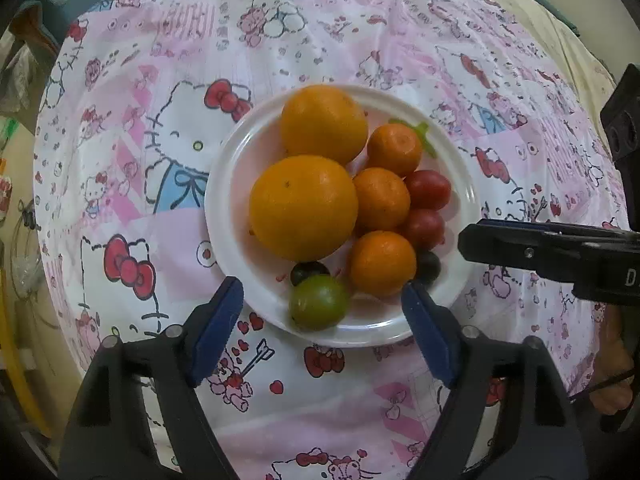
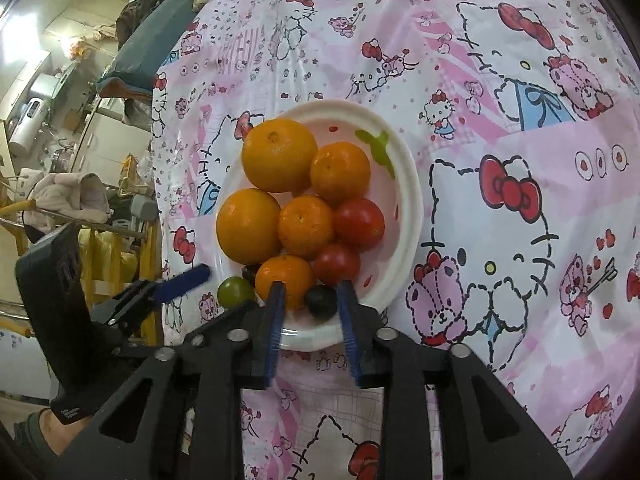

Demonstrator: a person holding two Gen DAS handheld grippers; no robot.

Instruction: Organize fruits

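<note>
Both tongs stand apart, empty: left tongs straddle the lime, right tongs the grape; clamp gently

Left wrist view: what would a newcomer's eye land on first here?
The white plate at the centre of the pink cartoon-cat tablecloth, heaped with fruit: two big oranges on its left, smaller tangerines and red tomatoes to their right. Next, the lone green fruit at the plate's near edge, between the open blue pads of the left tool.
</note>
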